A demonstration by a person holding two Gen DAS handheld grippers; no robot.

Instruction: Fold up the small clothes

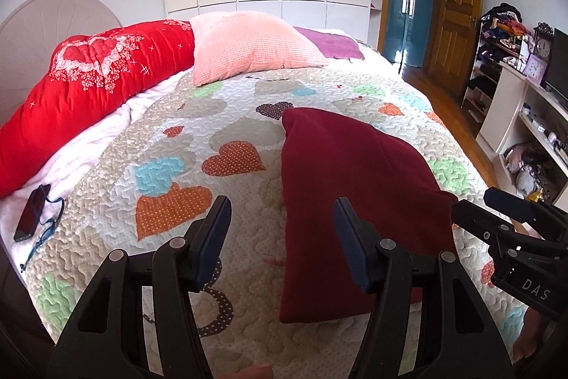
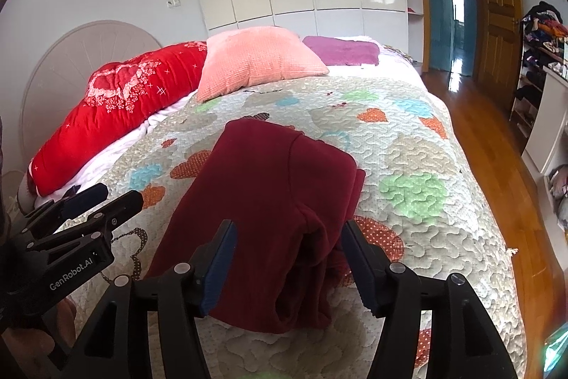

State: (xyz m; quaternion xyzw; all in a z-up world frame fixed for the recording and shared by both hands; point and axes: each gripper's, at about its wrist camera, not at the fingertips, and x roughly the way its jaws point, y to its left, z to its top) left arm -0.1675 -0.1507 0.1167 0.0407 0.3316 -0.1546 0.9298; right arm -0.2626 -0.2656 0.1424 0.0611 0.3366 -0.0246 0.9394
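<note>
From the left wrist, the maroon garment (image 1: pixel 355 201) lies on the bed (image 1: pixel 248 116) by its near edge, already folded into a long narrow shape, so at least one more fold seems left. The left claw (image 1: pixel 280 237) hangs spread above the quilt, holding nothing.

From the right wrist, the right claw (image 2: pixel 287 258) is spread over the garment's bunched near end (layers stacked there), fingers straddling it, not yet pinching.
</note>
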